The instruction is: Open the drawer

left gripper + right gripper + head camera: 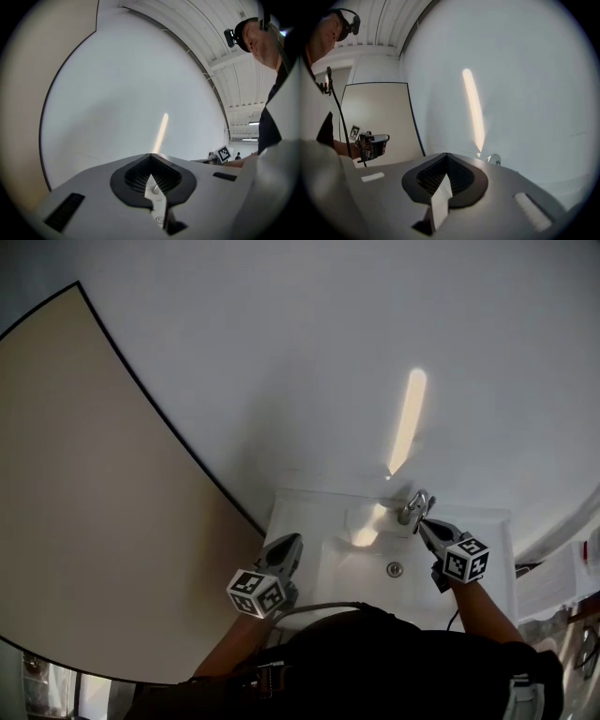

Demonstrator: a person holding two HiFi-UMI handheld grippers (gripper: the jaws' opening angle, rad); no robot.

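No drawer shows in any view. In the head view both grippers hang over a white washbasin (309, 517). My left gripper (287, 546) is above the basin's left rim, its jaws together and nothing between them; its own view (151, 156) looks level at the white wall. My right gripper (424, 525) is shut and empty, its tips close beside the chrome tap (412, 506), touching or not I cannot tell. The tap's top peeks over the right gripper (446, 155) in the right gripper view (494, 159).
A beige panel (84, 474) with a dark edge fills the left; a white wall (328, 352) with a bright light streak stands behind the basin. The drain (395, 569) sits mid-basin. Papers and clutter (562, 587) lie at the right edge. My dark torso hides the basin's front.
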